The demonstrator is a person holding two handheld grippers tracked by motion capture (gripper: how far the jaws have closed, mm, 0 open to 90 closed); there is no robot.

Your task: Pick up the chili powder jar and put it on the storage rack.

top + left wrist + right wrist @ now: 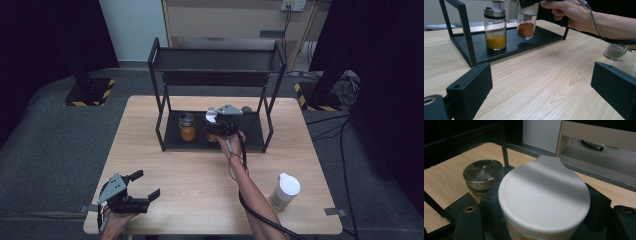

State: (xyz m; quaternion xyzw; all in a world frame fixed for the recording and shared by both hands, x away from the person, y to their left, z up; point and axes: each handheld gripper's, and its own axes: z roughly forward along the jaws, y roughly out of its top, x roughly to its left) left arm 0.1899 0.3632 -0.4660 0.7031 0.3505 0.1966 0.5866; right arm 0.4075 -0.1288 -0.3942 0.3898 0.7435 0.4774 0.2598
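**A white-lidded jar held over the black rack**

We see the right gripper (218, 121) pinching a glass jar (526, 26) by its top. The jar is round and clear, with red-brown powder in its lower part. Its white lid (544, 192) is smooth and plastic, round with a small flat tab sticking out at one side. In the right gripper view the black jaws press on both sides of the jar just under the lid. In the left gripper view the jar is upright, right at the bottom shelf (511, 47) of the rack (215, 60); we cannot tell if it touches the shelf.

The rack is made of thin black metal bars with two flat shelves, one low and one high. Just beside the held jar, on the low shelf, stands another glass jar (187, 127). It has yellow-orange powder inside and a shiny round metal lid (483, 171).

The surface (190, 175) is pale wood with wavy grain lines. A third jar with a white lid (286, 190) stands near its right edge, well apart from the rack.

The left gripper (142, 187) rests near the front left corner of the surface. Its blocky black jaws are spread wide with nothing between them.
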